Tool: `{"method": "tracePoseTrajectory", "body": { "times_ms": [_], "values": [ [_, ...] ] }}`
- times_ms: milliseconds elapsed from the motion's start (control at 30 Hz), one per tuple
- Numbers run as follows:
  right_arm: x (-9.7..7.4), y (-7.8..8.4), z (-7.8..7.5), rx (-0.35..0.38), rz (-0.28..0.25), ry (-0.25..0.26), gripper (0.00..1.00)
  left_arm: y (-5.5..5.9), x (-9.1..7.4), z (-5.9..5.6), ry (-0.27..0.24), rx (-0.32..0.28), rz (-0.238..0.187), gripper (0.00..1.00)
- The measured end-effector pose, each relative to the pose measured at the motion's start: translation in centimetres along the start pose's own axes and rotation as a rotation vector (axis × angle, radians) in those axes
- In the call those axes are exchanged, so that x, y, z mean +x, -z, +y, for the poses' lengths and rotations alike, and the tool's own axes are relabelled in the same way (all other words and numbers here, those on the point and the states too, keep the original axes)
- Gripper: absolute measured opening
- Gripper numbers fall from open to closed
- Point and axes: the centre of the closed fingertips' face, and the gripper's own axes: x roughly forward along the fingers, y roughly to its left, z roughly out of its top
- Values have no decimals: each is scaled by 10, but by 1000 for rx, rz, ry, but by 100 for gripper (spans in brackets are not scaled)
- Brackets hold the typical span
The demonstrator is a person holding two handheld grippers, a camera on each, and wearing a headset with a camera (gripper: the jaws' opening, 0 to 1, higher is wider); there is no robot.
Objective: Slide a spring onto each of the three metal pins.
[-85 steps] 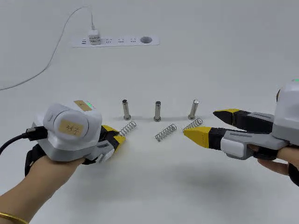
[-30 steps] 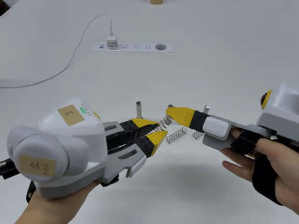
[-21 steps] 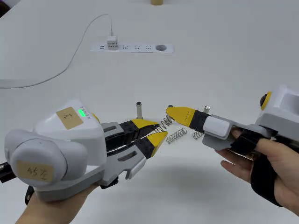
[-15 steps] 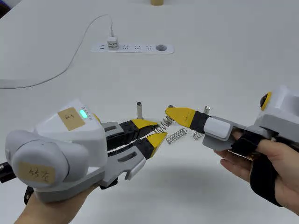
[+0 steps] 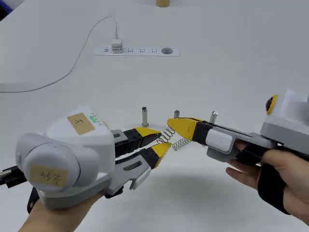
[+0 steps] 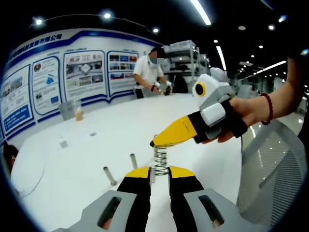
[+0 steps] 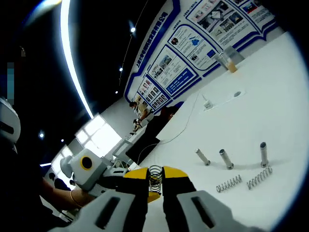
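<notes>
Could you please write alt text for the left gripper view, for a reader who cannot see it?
The left gripper holds a spring by one end between its yellow-tipped jaws, while the right gripper meets the spring's far end with its yellow tip. To the left, two metal pins stand on the white table, with a person far behind.

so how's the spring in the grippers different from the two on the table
The held spring is off the table, pinched by the left gripper and right gripper; the loose springs lie untouched on it. The held spring runs from one gripper to the other; the loose springs lie flat near the pins. All are silvery coils, off the pins.
</notes>
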Motion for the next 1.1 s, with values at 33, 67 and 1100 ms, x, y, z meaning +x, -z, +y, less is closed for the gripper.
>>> {"method": "tracePoseTrajectory", "body": {
  "times_ms": [33, 67, 1100],
  "values": [
    [1, 0, 1, -14, 4, 3, 11, 1, 0, 0, 1, -3, 5, 14],
    [1, 1, 0, -25, 9, 7, 11, 2, 0, 1, 3, -6, 8, 15],
    [21, -11, -23, -411, 76, 100, 11, 31, -1, 25, -88, -64, 84, 45]
  ]
}}
